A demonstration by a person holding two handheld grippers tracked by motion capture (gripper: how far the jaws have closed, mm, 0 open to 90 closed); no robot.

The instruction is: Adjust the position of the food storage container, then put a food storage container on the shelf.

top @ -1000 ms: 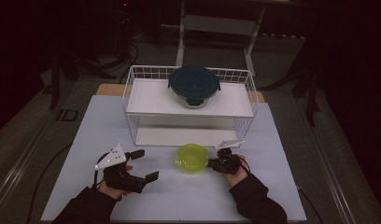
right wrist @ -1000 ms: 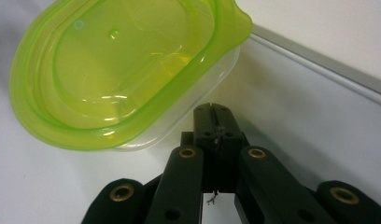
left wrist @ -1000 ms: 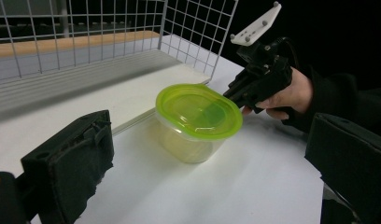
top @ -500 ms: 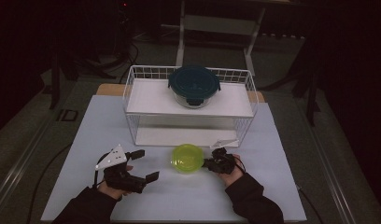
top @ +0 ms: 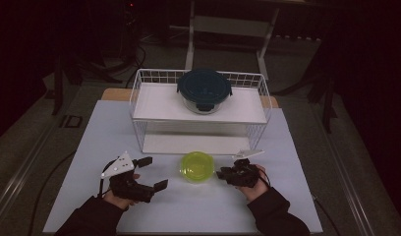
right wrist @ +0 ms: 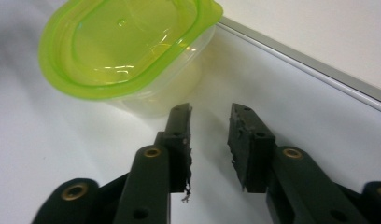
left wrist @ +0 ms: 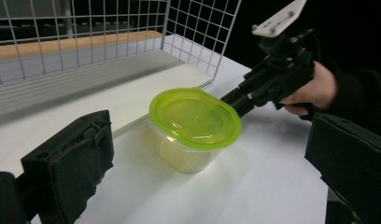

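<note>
Where the white tabletop meets the front of the shelf, one small clear plastic tub with a lime-green snap lid stands upright, lid on, just before the lower board of the white wire rack. Right gripper: just beside the tub's right flank, black jaws parted and having just been opening, nothing between them; in the right gripper view the pads stand clear of the tub wall, a bare strip of table in the gap. Left gripper: well to the tub's left, jaws spread wide, empty, pointing toward the tub. Upper shelf of the rack: one round glass container with a dark blue-green clip lid, untouched. Status, as I judge it: the green-lidded tub looks set down and let go at the foot of the rack; whether it is meant for a shelf cannot be told. If so, a fresh grip and a lift remain.
</note>
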